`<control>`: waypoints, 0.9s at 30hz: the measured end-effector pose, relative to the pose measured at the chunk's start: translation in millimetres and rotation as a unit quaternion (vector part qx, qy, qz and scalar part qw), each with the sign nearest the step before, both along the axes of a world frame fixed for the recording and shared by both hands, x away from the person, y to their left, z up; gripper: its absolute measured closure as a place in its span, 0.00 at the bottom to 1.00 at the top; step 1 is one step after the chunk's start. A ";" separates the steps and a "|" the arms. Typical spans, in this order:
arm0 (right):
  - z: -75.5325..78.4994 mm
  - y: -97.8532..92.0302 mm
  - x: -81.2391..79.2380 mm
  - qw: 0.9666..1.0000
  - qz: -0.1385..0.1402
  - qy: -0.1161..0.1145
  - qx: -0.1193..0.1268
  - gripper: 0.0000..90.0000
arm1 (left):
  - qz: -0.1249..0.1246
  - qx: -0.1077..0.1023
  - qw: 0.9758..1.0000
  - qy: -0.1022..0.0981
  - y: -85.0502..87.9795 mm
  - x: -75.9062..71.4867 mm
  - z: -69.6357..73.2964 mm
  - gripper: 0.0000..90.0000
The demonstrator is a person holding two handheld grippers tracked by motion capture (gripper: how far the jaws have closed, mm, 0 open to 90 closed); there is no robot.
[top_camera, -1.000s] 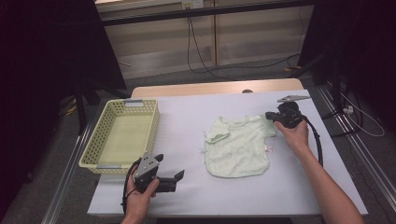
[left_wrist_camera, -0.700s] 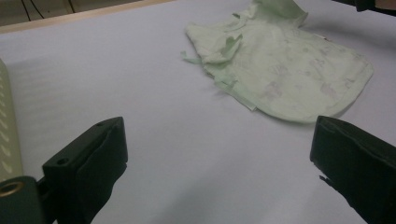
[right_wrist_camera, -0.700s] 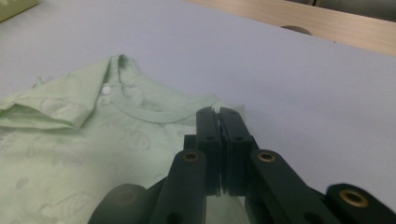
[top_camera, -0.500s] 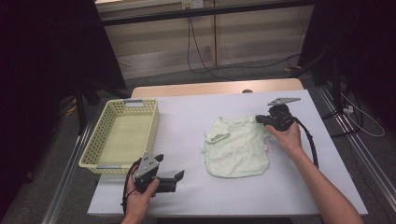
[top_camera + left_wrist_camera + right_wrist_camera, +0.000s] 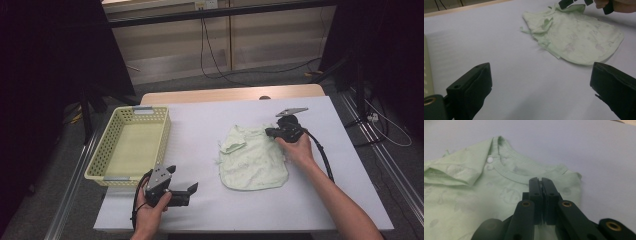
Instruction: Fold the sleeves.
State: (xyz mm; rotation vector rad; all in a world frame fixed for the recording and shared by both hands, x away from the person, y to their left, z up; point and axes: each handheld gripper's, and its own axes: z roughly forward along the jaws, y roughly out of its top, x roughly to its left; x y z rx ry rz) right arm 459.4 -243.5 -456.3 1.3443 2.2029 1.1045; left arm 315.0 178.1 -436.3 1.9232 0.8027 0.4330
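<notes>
white table (image 5: 240, 210), pale green baby shirt (image 5: 252, 160)

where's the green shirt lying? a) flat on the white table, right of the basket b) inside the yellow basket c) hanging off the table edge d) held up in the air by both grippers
a: the shirt lies spread on the table, to the right of the basket, which has nothing in it.
</notes>
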 end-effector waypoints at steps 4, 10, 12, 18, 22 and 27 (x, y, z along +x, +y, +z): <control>-4.4 2.4 3.6 1.000 -0.008 0.003 0.002 0.98 | 0.000 0.001 1.000 0.005 -0.6 0.2 -0.5 0.05; -8.0 3.7 5.2 1.000 0.000 0.007 0.001 0.98 | -0.002 0.001 1.000 0.004 -1.5 -0.4 -0.5 0.05; -7.1 4.8 4.5 1.000 0.002 0.007 0.002 0.97 | -0.001 0.002 1.000 0.005 -1.6 -0.5 -0.7 0.05; -7.8 13.5 1.0 1.000 0.015 0.010 -0.002 0.94 | -0.002 0.003 1.000 0.006 -2.7 -0.3 -1.0 0.05; -7.7 19.2 -0.6 1.000 0.021 0.009 -0.010 0.95 | -0.006 0.005 1.000 0.005 -3.0 -0.4 -0.8 0.05; -7.3 21.2 -0.9 1.000 0.023 0.007 -0.008 0.96 | -0.005 0.005 1.000 0.005 -3.5 -0.8 -0.8 0.05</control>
